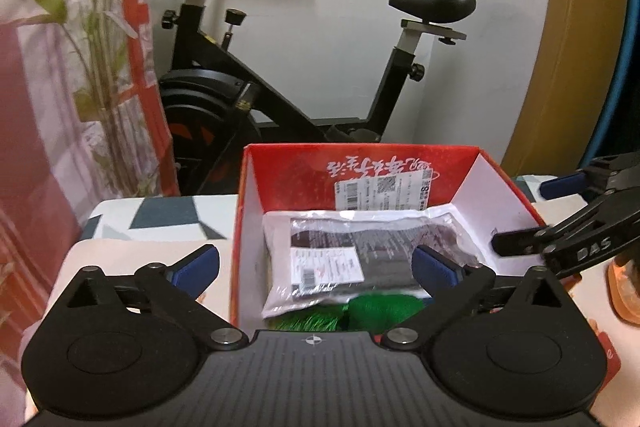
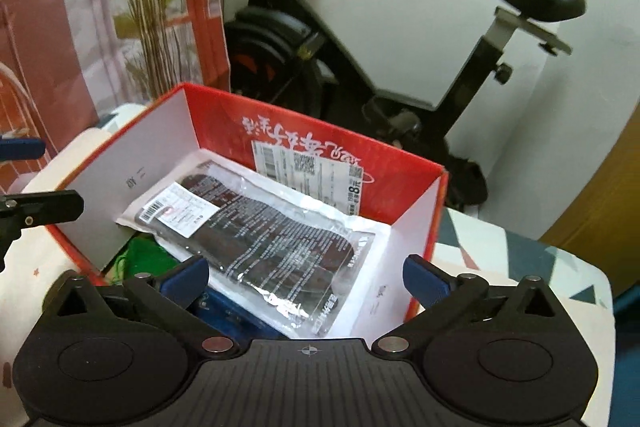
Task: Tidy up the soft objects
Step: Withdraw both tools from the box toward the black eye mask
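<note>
The red box (image 1: 360,159) stands open on a patterned table (image 1: 160,219), its inner side walls white and its far wall red with white script and a shipping label (image 1: 382,193) stuck on it. Inside the box a clear plastic packet (image 1: 344,259) of dark folded fabric lies flat on top, with a small white barcode sticker on its upper face; in the right wrist view the same packet (image 2: 260,239) runs slantwise from the box's near corner toward its far wall. Under the packet, at the near end of the box, a green fluffy thing (image 1: 360,313) pokes out, and the right wrist view shows something blue (image 2: 236,311) beneath the packet near the box's near wall. The left gripper (image 1: 316,267) hovers over the near edge of the box with its jaws spread wide, one blue pad outside the box's left wall and the other above the packet, nothing between them pressed. The right gripper (image 2: 306,279) hangs over the near right corner of the box, its jaws also spread wide, clear of the packet as far as can be seen. From the left view the right gripper (image 1: 560,211) reaches in by the box's right wall. Behind the box stands a black exercise bike (image 1: 280,75), and left of the box a green plant (image 1: 92,27) before a pink and red curtain (image 1: 36,127)
</note>
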{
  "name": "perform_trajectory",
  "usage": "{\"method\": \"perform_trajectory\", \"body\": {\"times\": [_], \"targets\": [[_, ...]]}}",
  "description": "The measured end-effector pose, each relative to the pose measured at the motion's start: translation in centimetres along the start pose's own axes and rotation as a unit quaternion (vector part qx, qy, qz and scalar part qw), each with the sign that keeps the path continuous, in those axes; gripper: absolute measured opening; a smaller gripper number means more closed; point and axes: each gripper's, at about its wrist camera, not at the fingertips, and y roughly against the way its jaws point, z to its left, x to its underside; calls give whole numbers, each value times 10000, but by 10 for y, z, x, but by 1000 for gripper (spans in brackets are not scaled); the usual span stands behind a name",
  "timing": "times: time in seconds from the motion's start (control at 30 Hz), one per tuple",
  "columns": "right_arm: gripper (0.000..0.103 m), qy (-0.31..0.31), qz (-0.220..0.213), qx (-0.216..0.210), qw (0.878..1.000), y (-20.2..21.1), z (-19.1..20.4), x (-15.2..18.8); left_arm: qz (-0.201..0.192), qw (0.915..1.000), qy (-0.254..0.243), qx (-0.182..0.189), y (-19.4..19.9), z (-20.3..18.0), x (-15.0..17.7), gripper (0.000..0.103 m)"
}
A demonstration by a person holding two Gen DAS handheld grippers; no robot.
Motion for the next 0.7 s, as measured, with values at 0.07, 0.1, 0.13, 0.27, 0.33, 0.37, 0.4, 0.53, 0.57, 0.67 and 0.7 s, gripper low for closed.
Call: {"method": "perform_trajectory", "body": {"times": [0.07, 0.1, 0.13, 0.27, 0.33, 0.37, 0.4, 0.53, 0.57, 0.67, 0.7], "targets": [[103, -87, -133, 9, 9999, 12, 1, 7, -10, 10000, -50, -72, 9, -1, 6, 103], [103, -132, -246, 11, 9996, 19, 3, 11, -18, 9999, -69, -76, 14, -2, 10, 103], [103, -171, -331, -7, 9993, 25, 4, 15, -26, 9999, -76, -64, 18, -2, 14, 103], [103, -388, -609, -104, 9973, 47, 6, 34, 34, 10000, -4, -17, 34, 2, 30, 103], [103, -472, -725, -141, 9961, 56, 9, 44, 77, 10000, 49, -8, 40, 5, 39, 103], [103, -518, -785, -157, 9954, 60, 10, 50, 107, 9999, 82, -14, 42, 7, 44, 103], [103, -574, -841, -166, 9947, 64, 12, 56, 134, 9998, 117, -23, 45, 9, 49, 103], [103, -773, -967, -194, 9921, 73, 21, 79, 299, 9991, 293, -6, 52, 14, 72, 103], [103, -802, -974, -189, 9918, 74, 23, 85, 337, 9990, 310, -9, 54, 15, 78, 103], [103, -798, -983, -240, 9917, 76, 32, 103, 466, 9985, 268, -124, 55, 14, 95, 103], [103, -765, -987, -283, 9918, 76, 35, 110, 511, 9982, 246, -171, 55, 14, 99, 103]]}}
